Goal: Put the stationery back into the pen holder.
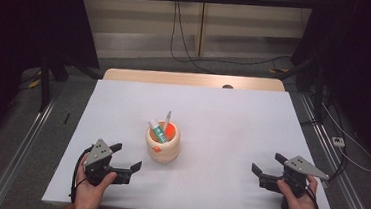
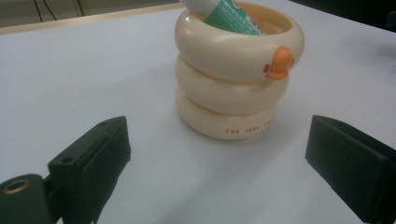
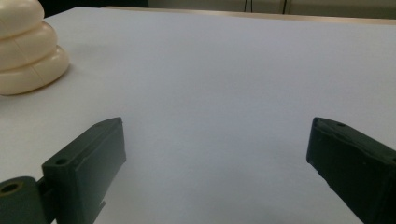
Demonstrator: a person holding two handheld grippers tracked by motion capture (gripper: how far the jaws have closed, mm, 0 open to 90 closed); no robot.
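Two hand-held black tools rest low over a white tabletop [image 1: 223,112], both with jaws spread wide and holding nothing. The left tool [image 1: 128,156] sits at about seven o'clock on the tabletop, near the holder and aimed at it; in the left gripper view its jaws frame the holder's base with bare surface between. The right tool [image 1: 265,163] sits at about four o'clock, well apart from the holder, with bare tabletop between its jaws in the right gripper view.

The work appears to centre on the cream, duck-themed pen holder of three stacked rounded rings [image 1: 162,146], which stands upright near the tabletop's middle, slightly toward the person. Its surface looks smooth, glossy and hard, probably plastic or ceramic, with a small orange beak [image 2: 279,63] on the top ring and faint lettering on the lowest. Inside, a white-and-teal tube [image 1: 159,131] leans against the rim beside a slim pale pen [image 1: 167,118]; the lining shows orange.

A clean approach would likely bring the left tool in level, keeping the jaws wide until they straddle the chosen item, then closing on the tube's flat body rather than the bulging rings, where the pads could slide. Steadying the holder with the right tool may prevent tipping.
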